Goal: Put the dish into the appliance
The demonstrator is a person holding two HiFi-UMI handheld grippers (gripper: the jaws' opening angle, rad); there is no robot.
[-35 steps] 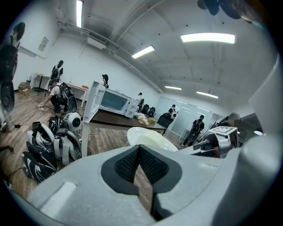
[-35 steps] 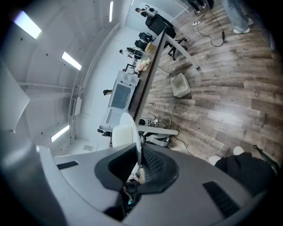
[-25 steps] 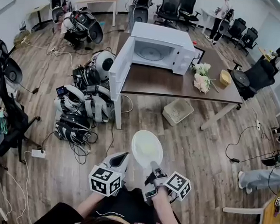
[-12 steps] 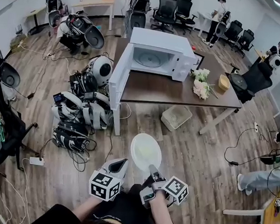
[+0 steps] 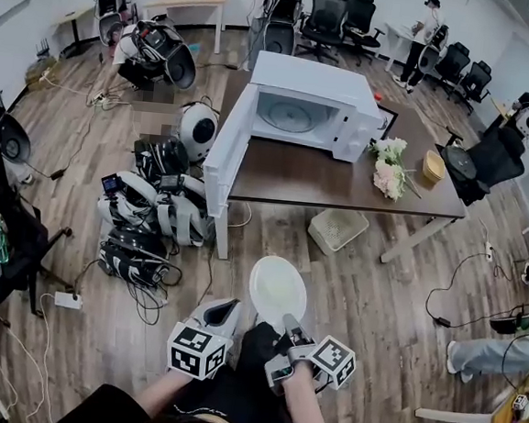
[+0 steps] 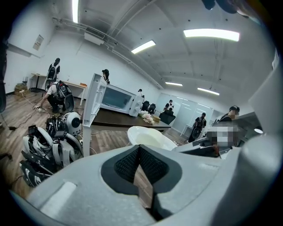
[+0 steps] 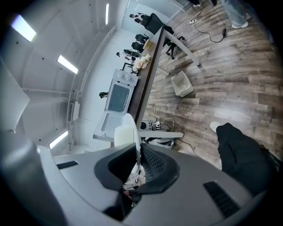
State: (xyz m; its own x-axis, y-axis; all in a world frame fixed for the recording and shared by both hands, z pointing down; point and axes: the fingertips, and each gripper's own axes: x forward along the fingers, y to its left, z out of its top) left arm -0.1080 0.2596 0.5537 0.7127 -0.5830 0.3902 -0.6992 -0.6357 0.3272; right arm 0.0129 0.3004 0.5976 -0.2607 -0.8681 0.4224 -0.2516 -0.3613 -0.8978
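Observation:
A white oval dish [image 5: 278, 288] is held out over the wooden floor in front of me; my right gripper [image 5: 290, 324] is shut on its near rim. In the right gripper view the dish [image 7: 126, 132] stands edge-on between the dark pads [image 7: 152, 163]. My left gripper [image 5: 228, 307] hangs just left of the dish with its jaws shut and nothing between them; the dish [image 6: 148, 137] shows beyond it. The white microwave [image 5: 315, 104] sits on the brown table [image 5: 342, 171] farther ahead, its door [image 5: 226, 143] swung open to the left and its cavity empty.
Flowers [image 5: 389, 171] and a wicker bowl [image 5: 433, 165] lie on the table's right part. A white basket [image 5: 337, 229] stands under it. Backpack-like gear and cables [image 5: 154, 206] pile up left of the table. Office chairs and people fill the back of the room.
The table and microwave have shifted slightly in view as I move. The dish stays gripped in the right gripper; both grippers keep their places in front of me.

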